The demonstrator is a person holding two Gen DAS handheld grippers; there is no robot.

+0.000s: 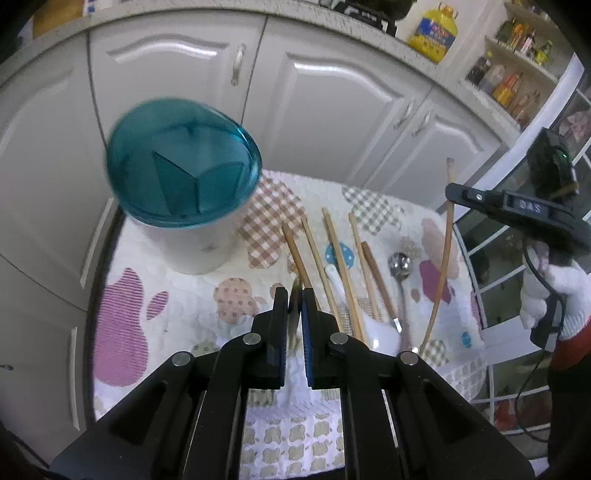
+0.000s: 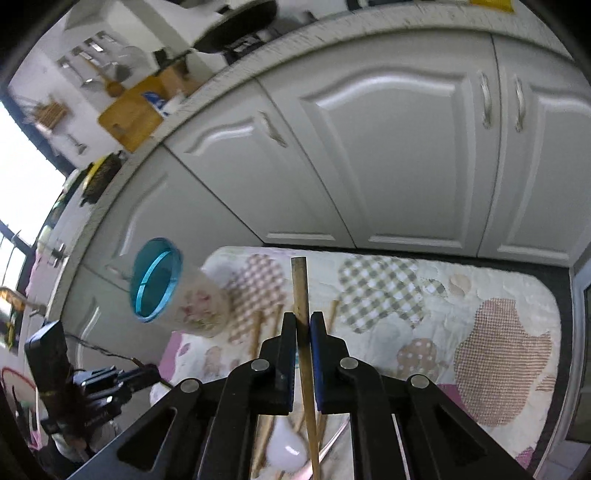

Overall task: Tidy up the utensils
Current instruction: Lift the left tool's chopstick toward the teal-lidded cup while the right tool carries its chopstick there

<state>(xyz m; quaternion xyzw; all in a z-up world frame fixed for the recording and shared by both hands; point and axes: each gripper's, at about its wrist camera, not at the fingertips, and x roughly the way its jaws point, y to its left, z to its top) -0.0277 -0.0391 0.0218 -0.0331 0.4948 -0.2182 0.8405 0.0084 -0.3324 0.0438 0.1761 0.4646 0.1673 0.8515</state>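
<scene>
A white utensil holder with a teal divided top (image 1: 184, 177) stands at the back left of a patterned cloth (image 1: 122, 325); it also shows in the right wrist view (image 2: 159, 280). Several wooden chopsticks (image 1: 338, 254), a metal spoon (image 1: 399, 264) and a white spoon (image 1: 341, 284) lie on the cloth. My left gripper (image 1: 294, 295) is shut on a thin utensil seen edge-on; what it is cannot be told. My right gripper (image 2: 303, 321) is shut on a wooden chopstick (image 2: 300, 284), held upright above the cloth; it shows at the right in the left wrist view (image 1: 448, 229).
White cabinet doors (image 1: 332, 110) stand behind the cloth. A yellow oil bottle (image 1: 436, 31) sits on the counter above, with shelves of bottles (image 1: 509, 81) to the right. A white-framed glass door (image 1: 491, 258) borders the cloth's right side.
</scene>
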